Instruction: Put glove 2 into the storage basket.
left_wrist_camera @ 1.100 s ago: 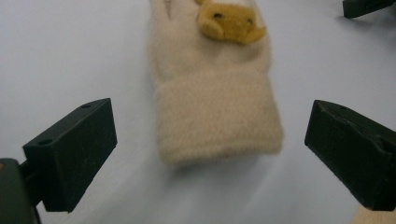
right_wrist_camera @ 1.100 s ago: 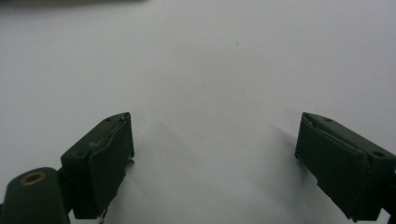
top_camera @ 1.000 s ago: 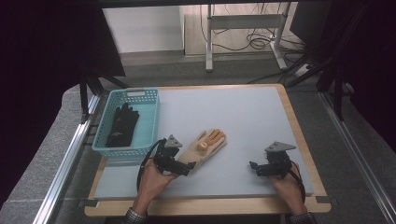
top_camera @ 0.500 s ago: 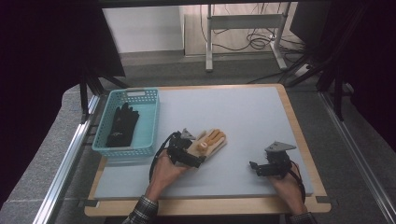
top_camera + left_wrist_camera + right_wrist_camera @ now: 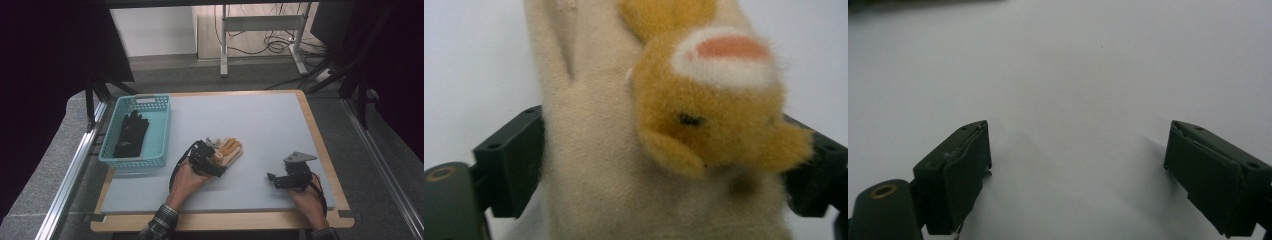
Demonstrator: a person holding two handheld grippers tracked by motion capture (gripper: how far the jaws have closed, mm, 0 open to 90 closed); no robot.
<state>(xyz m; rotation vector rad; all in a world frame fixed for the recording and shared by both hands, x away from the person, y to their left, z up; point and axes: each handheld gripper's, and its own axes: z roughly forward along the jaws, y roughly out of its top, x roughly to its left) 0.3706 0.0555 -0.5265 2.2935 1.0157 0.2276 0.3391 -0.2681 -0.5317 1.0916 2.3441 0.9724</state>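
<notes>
A cream glove [image 5: 231,149] with orange fuzzy patches lies palm-down near the middle of the grey mat. My left gripper [image 5: 214,159] reaches over its cuff end from the near side. In the left gripper view the glove [image 5: 594,150] spans the whole gap of the left gripper [image 5: 664,165], a black jaw hard against each side; the jaws have just been closing around it, and the cloth is not visibly squeezed. My right gripper [image 5: 273,178] rests on the mat at the right, and in its own view the right gripper [image 5: 1078,170] stands open over bare mat.
A teal basket [image 5: 133,160] at the left of the table [image 5: 260,115] holds a black glove [image 5: 131,133]. The wooden table rim runs around the mat. A metal stand and cables are on the floor beyond the far edge.
My left hand has slid right and forward from beside the glove's cuff onto it, so the gripper now straddles the cuff. The right hand has stayed where it was.
</notes>
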